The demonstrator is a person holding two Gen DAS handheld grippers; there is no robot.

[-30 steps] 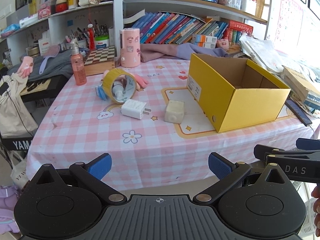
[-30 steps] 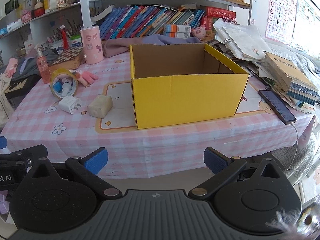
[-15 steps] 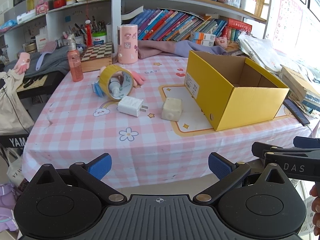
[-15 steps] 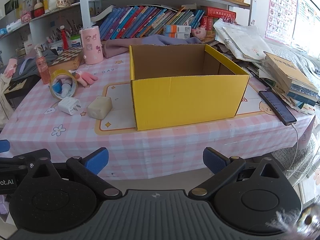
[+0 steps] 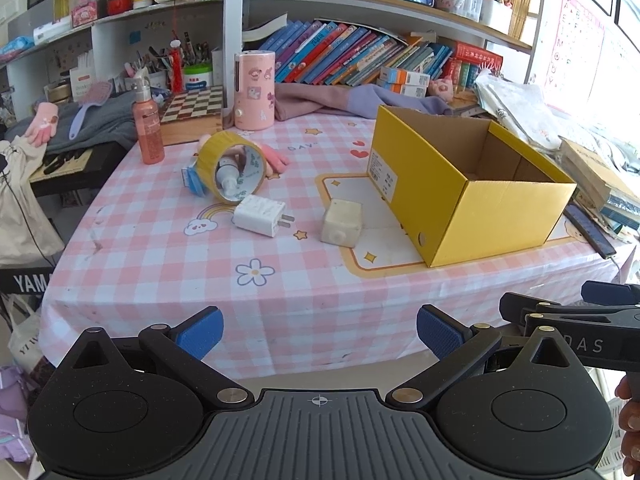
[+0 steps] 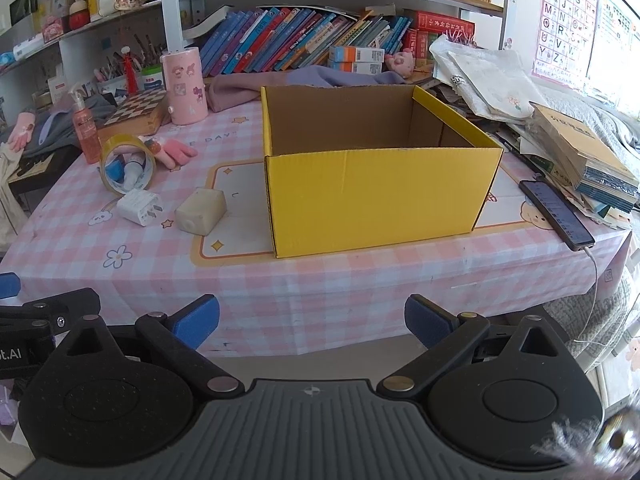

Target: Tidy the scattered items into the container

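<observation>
Trouble from here would most likely come at the tape roll [image 5: 233, 168]: it stands tilted on its edge with a small bottle [image 5: 226, 174] poking through its hole and a pink glove [image 5: 273, 157] just behind, so if you pinch it carelessly it may roll off or drag its neighbours along. Your left gripper [image 5: 319, 330] hangs off the near edge of the worktop [image 5: 168, 248] with its fingers apart and nothing between them; your right gripper [image 6: 312, 317] is likewise spread wide and holding nothing, facing the yellow box [image 6: 376, 184]. The scattered things all lie left of that box: the white charger [image 5: 260, 215] near the tape, the cream block [image 5: 341, 223] just beside the box wall. The box stands open and looks empty as far as its inside shows. Reach over its wall too low and you could shove it along the cloth, towards the phone [image 6: 556, 213] lying on its right near the edge. A pink checked cloth covers the worktop and hangs over the front, so it could slide or bunch under a dragged item. Behind stand crowded bookshelves [image 6: 304, 38], a pink cylinder [image 5: 255, 90] and a pump bottle [image 5: 147, 124].
</observation>
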